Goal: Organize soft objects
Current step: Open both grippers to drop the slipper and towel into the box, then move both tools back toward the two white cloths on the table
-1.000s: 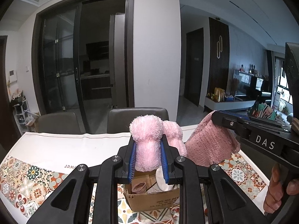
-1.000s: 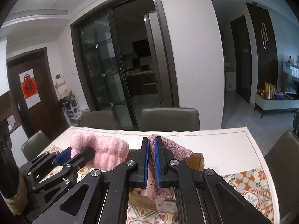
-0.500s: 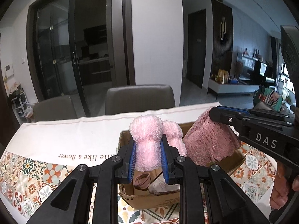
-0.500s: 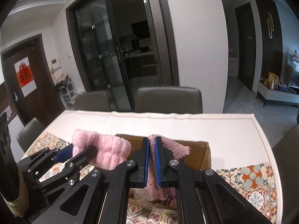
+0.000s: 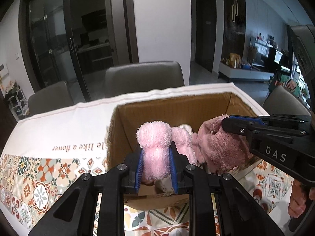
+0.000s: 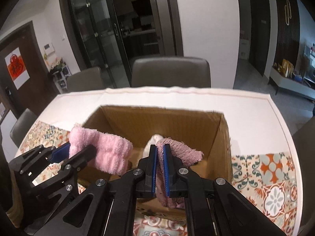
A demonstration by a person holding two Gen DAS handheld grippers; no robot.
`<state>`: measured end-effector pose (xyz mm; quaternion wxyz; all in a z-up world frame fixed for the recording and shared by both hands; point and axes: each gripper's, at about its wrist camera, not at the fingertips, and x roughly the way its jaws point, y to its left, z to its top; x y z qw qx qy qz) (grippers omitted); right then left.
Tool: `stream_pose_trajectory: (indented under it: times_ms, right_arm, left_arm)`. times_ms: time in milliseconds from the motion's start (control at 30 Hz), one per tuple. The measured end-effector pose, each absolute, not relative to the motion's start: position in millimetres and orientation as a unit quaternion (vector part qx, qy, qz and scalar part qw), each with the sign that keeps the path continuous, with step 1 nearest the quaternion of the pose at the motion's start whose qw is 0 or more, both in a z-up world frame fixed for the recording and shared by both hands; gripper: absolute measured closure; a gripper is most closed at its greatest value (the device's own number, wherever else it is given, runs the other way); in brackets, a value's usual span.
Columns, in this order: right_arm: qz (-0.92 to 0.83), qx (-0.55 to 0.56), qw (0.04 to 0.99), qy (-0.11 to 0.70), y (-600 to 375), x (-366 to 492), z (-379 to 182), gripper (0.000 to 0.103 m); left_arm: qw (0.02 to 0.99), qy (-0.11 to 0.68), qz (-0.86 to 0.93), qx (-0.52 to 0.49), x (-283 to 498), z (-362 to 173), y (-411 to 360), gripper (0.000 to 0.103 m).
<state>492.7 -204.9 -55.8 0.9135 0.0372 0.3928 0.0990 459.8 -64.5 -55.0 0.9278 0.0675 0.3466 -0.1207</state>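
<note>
My left gripper (image 5: 155, 155) is shut on a light pink fluffy cloth (image 5: 154, 143) and holds it inside the open cardboard box (image 5: 157, 108). My right gripper (image 6: 159, 153) is shut on a darker dusty-pink cloth (image 6: 181, 151) and holds it in the same box (image 6: 157, 118). In the left wrist view the dusty-pink cloth (image 5: 218, 149) hangs from the right gripper (image 5: 226, 123) just right of mine. In the right wrist view the light pink cloth (image 6: 106, 153) and left gripper (image 6: 67, 152) sit at the box's left side. Something white (image 6: 152, 143) lies in the box.
The box stands on a table with a white and patterned tile cloth (image 5: 39, 177). Grey chairs (image 5: 143, 76) stand along the far edge, and another chair (image 6: 21, 125) at the left side. Glass doors are behind them.
Both grippers have moved forward and down with their cloths, from above the box to inside its opening. The box now fills much more of both views.
</note>
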Motion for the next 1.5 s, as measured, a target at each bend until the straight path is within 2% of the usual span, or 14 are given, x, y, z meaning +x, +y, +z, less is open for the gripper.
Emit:
stream_pose_trajectory:
  times_ms: [200,300,367,400,533,600,733,1100,1500]
  right_arm:
    - [0.093,0.040,0.900,0.424,-204.9,496.5,-74.1,0.095]
    - [0.092,0.044,0.897,0.431,-206.5,495.3,-78.5,0.091]
    - [0.089,0.045,0.897,0.431,-207.8,493.4,-78.5,0.073]
    - [0.087,0.047,0.897,0.430,-208.5,492.9,-78.5,0.070]
    - [0.079,0.044,0.904,0.418,-210.3,485.2,-71.3,0.069]
    - [0.075,0.048,0.907,0.411,-212.6,479.9,-65.6,0.069]
    - [0.064,0.052,0.917,0.391,-215.4,469.1,-50.9,0.062]
    - [0.060,0.062,0.928,0.363,-215.7,427.6,-16.7,0.061]
    - [0.068,0.055,0.930,0.358,-208.6,382.0,-8.2,0.061]
  left_arm:
    - [0.920,0.367,-0.122,0.069,461.0,-66.4,-64.9,0.073]
    - [0.920,0.365,-0.124,0.069,461.0,-64.9,-63.0,0.067]
    - [0.920,0.364,-0.126,0.070,459.8,-64.0,-63.0,0.060]
    - [0.921,0.362,-0.128,0.069,458.8,-63.4,-62.2,0.059]
    - [0.924,0.355,-0.125,0.065,453.2,-55.2,-60.0,0.049]
    - [0.926,0.349,-0.128,0.058,449.5,-49.0,-57.7,0.048]
    - [0.934,0.330,-0.127,0.053,437.0,-33.2,-54.2,0.048]
    - [0.949,0.285,-0.123,0.057,394.6,2.1,-47.9,0.047]
    - [0.952,0.277,-0.120,0.056,350.0,10.2,-40.0,0.047]
